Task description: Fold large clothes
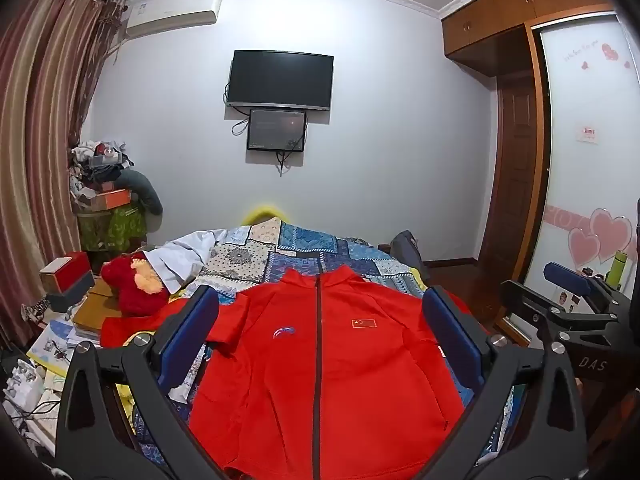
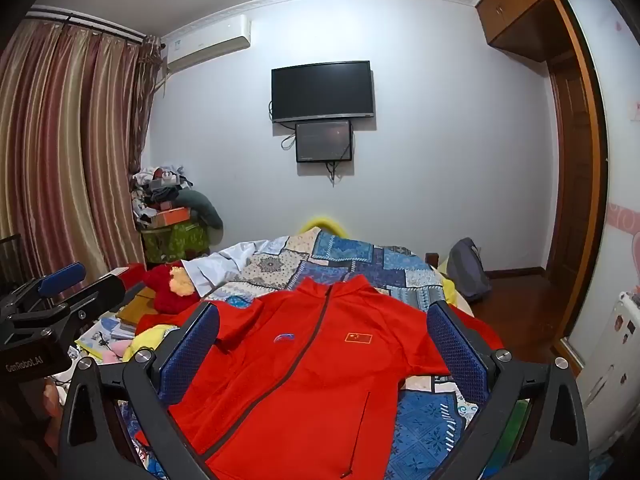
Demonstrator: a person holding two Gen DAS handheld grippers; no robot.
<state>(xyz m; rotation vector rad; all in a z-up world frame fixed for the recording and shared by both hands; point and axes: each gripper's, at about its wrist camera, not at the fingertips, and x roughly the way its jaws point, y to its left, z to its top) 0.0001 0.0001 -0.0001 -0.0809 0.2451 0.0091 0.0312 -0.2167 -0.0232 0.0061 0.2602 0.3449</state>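
A red zip-up jacket (image 1: 320,368) lies flat and face up on the bed, collar toward the far wall, dark zipper down its middle, a small flag patch on the chest. The right wrist view shows the same jacket (image 2: 304,372). My left gripper (image 1: 320,340) hovers above the jacket, jaws wide open, blue pads empty. My right gripper (image 2: 322,344) is likewise open and empty over the jacket. The right gripper (image 1: 576,300) shows at the left wrist view's right edge, and the left gripper (image 2: 48,300) at the right wrist view's left edge.
A blue patchwork quilt (image 1: 304,252) covers the bed. A red plush toy (image 1: 136,288) and a pale garment (image 1: 180,256) lie at its left. Boxes and papers (image 1: 68,320) crowd the left side. A grey bag (image 2: 468,268) stands by the bed's right; a wardrobe (image 1: 516,160) stands beyond.
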